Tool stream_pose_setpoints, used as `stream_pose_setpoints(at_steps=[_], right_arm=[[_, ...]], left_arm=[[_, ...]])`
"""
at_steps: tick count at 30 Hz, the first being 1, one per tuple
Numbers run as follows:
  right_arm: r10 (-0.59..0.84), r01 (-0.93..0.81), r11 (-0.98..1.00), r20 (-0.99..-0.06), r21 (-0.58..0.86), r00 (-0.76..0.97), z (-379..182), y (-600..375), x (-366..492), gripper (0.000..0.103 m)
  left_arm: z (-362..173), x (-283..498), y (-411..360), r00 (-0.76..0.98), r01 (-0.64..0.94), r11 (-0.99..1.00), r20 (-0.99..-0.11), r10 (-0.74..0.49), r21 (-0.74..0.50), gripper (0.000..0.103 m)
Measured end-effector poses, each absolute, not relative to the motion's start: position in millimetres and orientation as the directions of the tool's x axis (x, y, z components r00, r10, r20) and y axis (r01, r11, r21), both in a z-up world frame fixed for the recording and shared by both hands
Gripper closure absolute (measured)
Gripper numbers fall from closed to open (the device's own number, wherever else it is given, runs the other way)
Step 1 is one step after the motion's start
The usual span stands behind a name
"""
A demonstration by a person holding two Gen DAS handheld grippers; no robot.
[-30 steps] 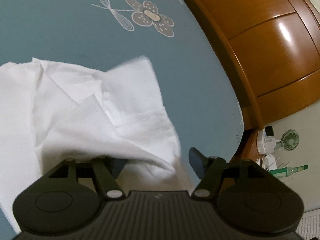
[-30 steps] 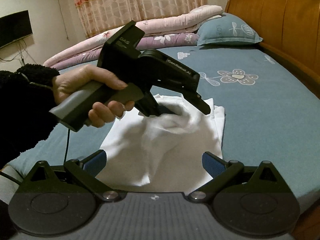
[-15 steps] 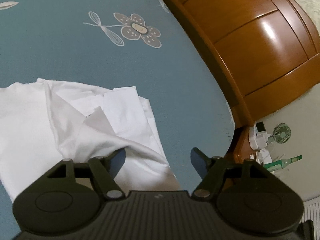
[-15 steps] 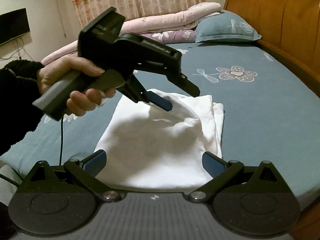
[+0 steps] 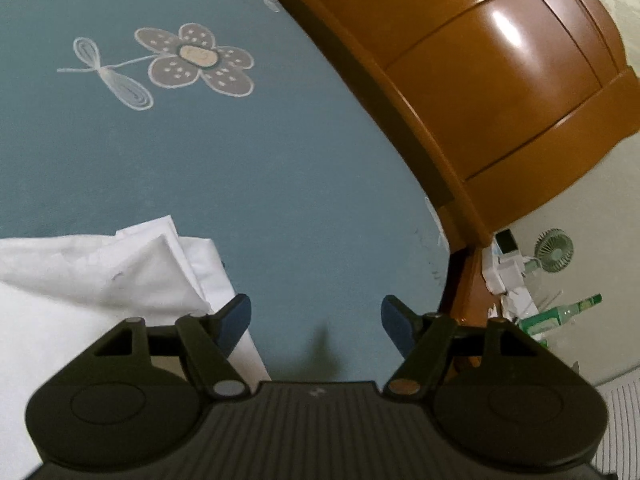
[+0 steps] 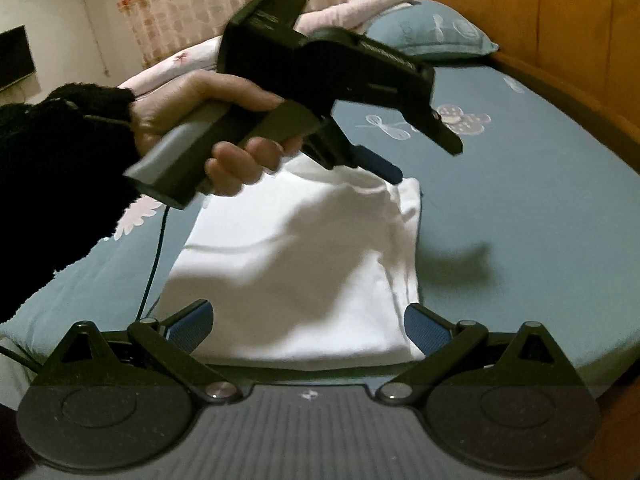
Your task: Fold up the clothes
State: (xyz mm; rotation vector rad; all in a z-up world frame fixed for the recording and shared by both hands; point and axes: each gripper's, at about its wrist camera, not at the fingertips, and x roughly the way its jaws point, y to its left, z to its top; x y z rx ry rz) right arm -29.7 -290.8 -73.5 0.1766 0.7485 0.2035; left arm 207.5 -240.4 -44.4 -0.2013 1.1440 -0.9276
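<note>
At the bottom of the left wrist view, the left tool point(image 5: 316, 322) is hanging with its jaws spread wide and nothing between them, over bare blue bed point(image 5: 280, 184) just right of the shirt point(image 5: 100, 280). A second ago those jaws were sitting over a raised bunch of white cloth; half a second ago the cloth was already lying lower, and now it is lying flat in the lower left of the frame with the tool off to its side. In the right wrist view the same tool point(image 6: 424, 160), gripped by a hand point(image 6: 208, 120) in a dark sleeve point(image 6: 60, 184), is hovering above the shirt's far edge at centre frame, clear of the fabric. The right tool point(image 6: 308, 328) is waiting at the bottom of its frame, jaws open and empty, just short of the shirt's near edge.

The shirt point(image 6: 296, 264) is lying on the bed as a neat, roughly rectangular stack with layered edges along its right side. So a fold appears to have just been laid down and let go. Whether another fold is wanted, or this is the finished shape, the pictures are not settling.

The left part of the shirt is running out of the left wrist frame, and the tool body is covering its near part. The left tool is blurring in the right wrist view, and its shadow is darkening the cloth's middle, so creases there are hard to read. The headboard point(image 5: 480, 92) is filling the upper right.
</note>
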Motion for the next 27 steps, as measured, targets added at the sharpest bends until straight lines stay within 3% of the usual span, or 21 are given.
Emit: stream_pose_setpoints(at_steps=[7,17,22,27], right_arm=[[0.345,-0.062,0.905,-0.640,0.421,0.687,-89.6,-307.7,-14.6,0.000],[0.446,-0.227,0.884,-0.592,0.408,0.672,-87.0,-266.3,33.9,0.000],[0.371,-0.109,0.912,-0.682,0.396,0.630,-123.1,-283.0,40.5,0.000],[0.383,-0.047,0.881,-0.654,0.470,0.653,-111.1,-309.6,12.6,0.000]], left_arm=[[-34.4,196.5,-209.4,0.164,0.583,0.655,-0.720,-0.675,-0.481,0.030],[-51.8,209.2,-149.9,0.233,0.423,0.733,-0.719,-0.655,-0.532,0.028],[-58.6,202.6,-153.5,0.246,0.440,0.736,-0.719,-0.650,-0.515,0.028],[-65.4,195.9,-157.2,0.259,0.455,0.738,-0.719,-0.645,-0.498,0.018]])
